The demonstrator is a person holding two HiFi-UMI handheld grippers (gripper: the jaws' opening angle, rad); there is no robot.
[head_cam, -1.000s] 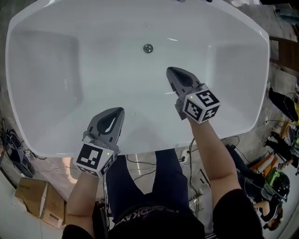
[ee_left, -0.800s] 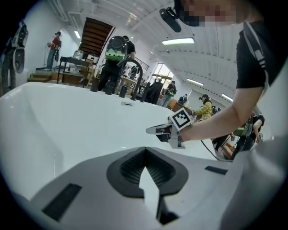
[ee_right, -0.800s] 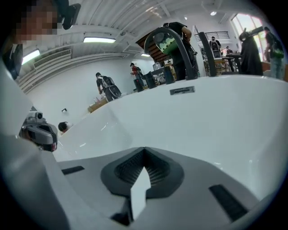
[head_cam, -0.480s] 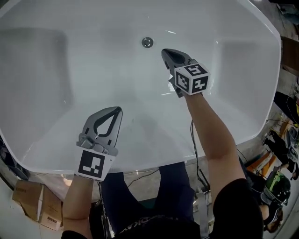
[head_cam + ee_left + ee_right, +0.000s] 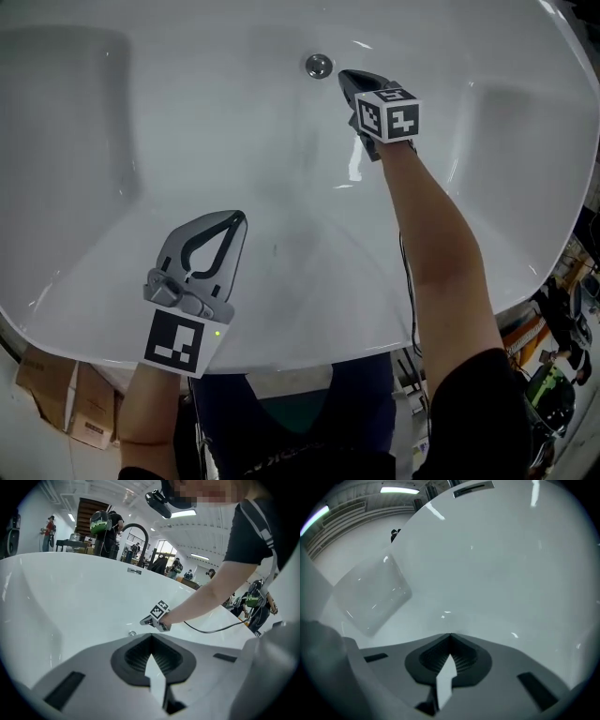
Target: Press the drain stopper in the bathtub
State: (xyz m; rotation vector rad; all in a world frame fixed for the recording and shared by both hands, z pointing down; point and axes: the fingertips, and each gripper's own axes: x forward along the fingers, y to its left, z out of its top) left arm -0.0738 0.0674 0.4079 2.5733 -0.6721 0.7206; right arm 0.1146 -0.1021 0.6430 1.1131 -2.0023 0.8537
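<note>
Workshop hall: bright ceiling strip light [image 5: 398, 490] overhead, brown cardboard boxes [image 5: 80, 408] on the floor at seven o'clock beside a glossy white bathtub [image 5: 187, 112].

Quick count: 1 white glossy oval bathtub [image 5: 112, 141] w/ 1 small round chrome drain stopper [image 5: 319, 65]. 2 grey plastic two-jaw grippers: left gripper [image 5: 236, 217] & right gripper [image 5: 344, 74], 1 black-and-white marker cube [image 5: 178, 342] on each, so 2 cubes. 2 brown cardboard boxes [image 5: 91, 405]. 1 black arched tap [image 5: 136, 529], 1 thin black cable [image 5: 211, 630].
</note>
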